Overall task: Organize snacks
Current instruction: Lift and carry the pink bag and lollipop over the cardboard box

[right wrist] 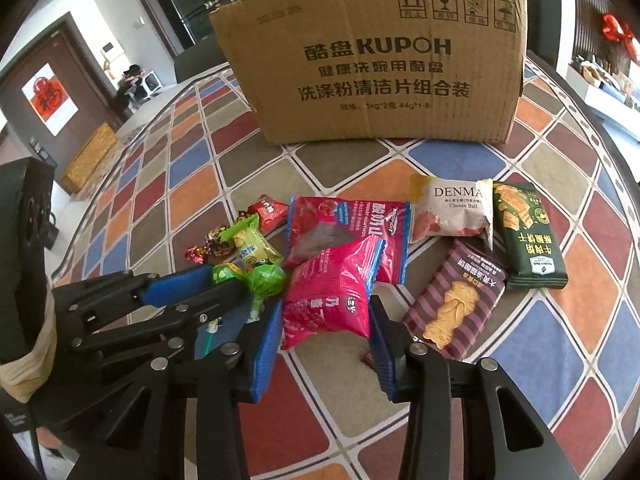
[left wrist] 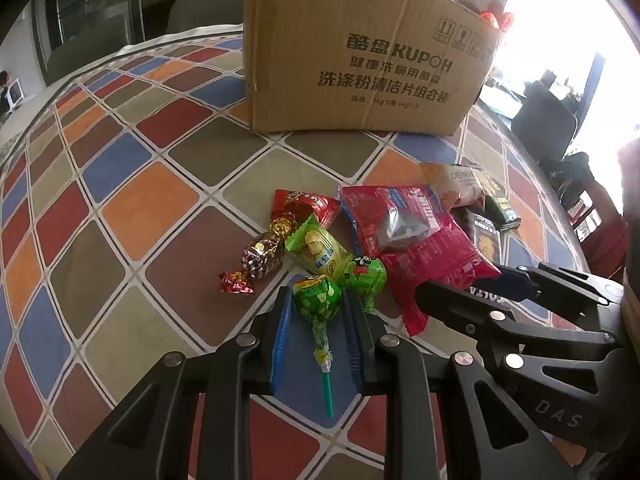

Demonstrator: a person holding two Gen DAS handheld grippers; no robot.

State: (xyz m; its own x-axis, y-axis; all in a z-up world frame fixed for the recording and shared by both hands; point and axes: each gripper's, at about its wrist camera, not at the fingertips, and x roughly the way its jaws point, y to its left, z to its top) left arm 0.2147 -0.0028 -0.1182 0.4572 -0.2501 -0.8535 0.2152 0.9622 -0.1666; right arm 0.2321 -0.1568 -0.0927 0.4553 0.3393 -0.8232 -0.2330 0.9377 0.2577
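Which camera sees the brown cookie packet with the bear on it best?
The right wrist view. There the brown striped cookie packet lies fully in sight beside the right claw, with its bear-shaped biscuit picture clear. In the left wrist view only a dark sliver of it peeks out behind the red snack bag.

matt corrugated cardboard box (right wrist: 372,64); glossy plastic snack wrappers (right wrist: 332,300); crinkled foil candy (left wrist: 260,258).

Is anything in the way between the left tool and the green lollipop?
No. The left tool is open, with the lollipop already lying between its fingers on the table. A second green candy sits right beside it, just outside the right finger.
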